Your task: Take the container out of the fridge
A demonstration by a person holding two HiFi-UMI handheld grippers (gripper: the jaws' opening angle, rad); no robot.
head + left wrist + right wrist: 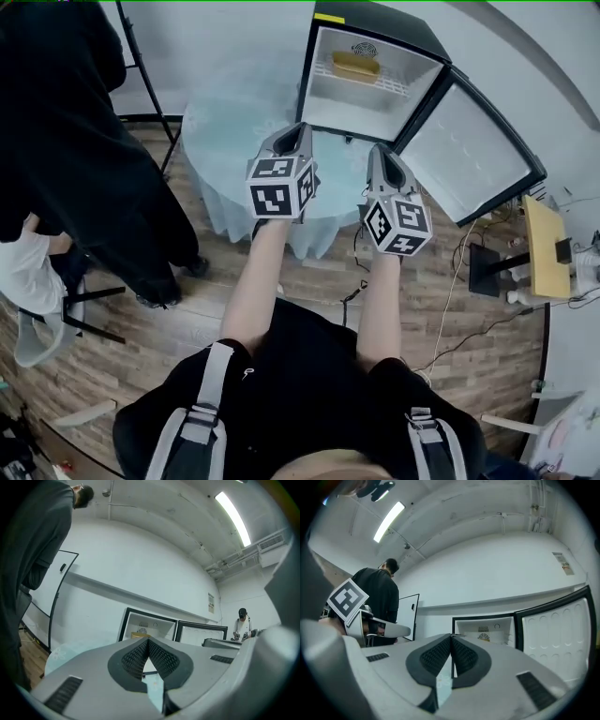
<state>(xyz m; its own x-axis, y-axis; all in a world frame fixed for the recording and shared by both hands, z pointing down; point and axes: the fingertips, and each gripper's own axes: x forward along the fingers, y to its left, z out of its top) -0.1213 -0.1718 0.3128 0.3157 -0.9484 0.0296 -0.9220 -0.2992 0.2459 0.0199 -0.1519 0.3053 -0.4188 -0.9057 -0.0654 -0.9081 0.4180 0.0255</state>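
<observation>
A small fridge [375, 66] stands on the round table with its door [473, 155] swung open to the right. On its upper shelf lies a yellow container [356, 66], also glimpsed as the container [139, 633] in the left gripper view and the container [483, 638] in the right gripper view. My left gripper [298, 131] and right gripper [381, 150] hover side by side over the table, short of the fridge. Both are shut with nothing between the jaws: left gripper [148, 641], right gripper [451, 636].
The table carries a pale blue cloth [234, 141]. A person in black [75, 141] stands at the left beside a chair [47, 319]. Cables and a yellow board [547, 246] lie on the floor at the right. Another person [242, 624] stands far off.
</observation>
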